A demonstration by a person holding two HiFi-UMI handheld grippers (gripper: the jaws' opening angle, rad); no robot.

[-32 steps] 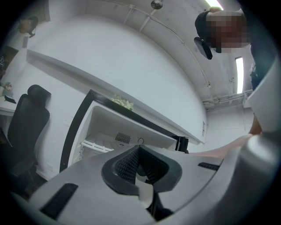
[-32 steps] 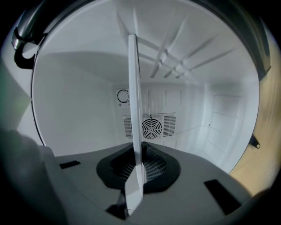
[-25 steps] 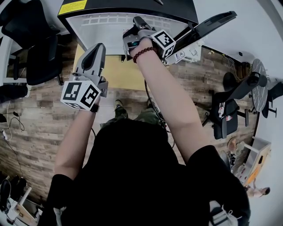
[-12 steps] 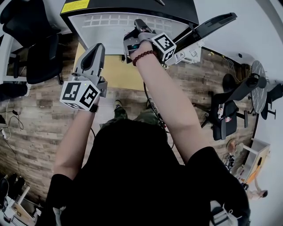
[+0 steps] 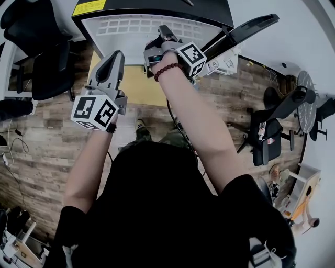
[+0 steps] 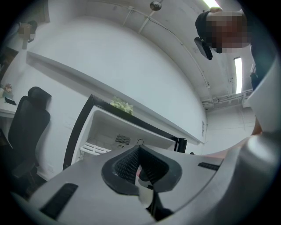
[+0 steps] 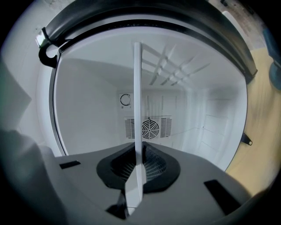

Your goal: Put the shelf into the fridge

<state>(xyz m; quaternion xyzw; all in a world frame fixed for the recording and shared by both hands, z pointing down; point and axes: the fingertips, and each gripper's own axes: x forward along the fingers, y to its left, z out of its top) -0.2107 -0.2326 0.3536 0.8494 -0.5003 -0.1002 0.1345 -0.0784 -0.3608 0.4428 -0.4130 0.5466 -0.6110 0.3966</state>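
The white grid shelf (image 5: 131,31) lies level in the mouth of the open black fridge (image 5: 157,6). My right gripper (image 5: 163,32) is shut on the shelf's near edge. In the right gripper view the shelf (image 7: 137,110) runs as a thin white strip from between the jaws of the right gripper (image 7: 137,162) into the white fridge interior. My left gripper (image 5: 116,56) hangs back, left of the right one, pointing at the fridge. In its own view the left gripper (image 6: 139,151) has its jaws together with nothing held.
The fridge door (image 5: 251,26) stands open to the right. A round fan vent (image 7: 149,128) sits on the fridge's back wall. A yellow mat (image 5: 138,86) lies on the wood floor before the fridge. Office chairs stand at the left (image 5: 42,57) and right (image 5: 269,131).
My right gripper has drifted slightly left with the shelf still in it. The left gripper has stayed where it was.
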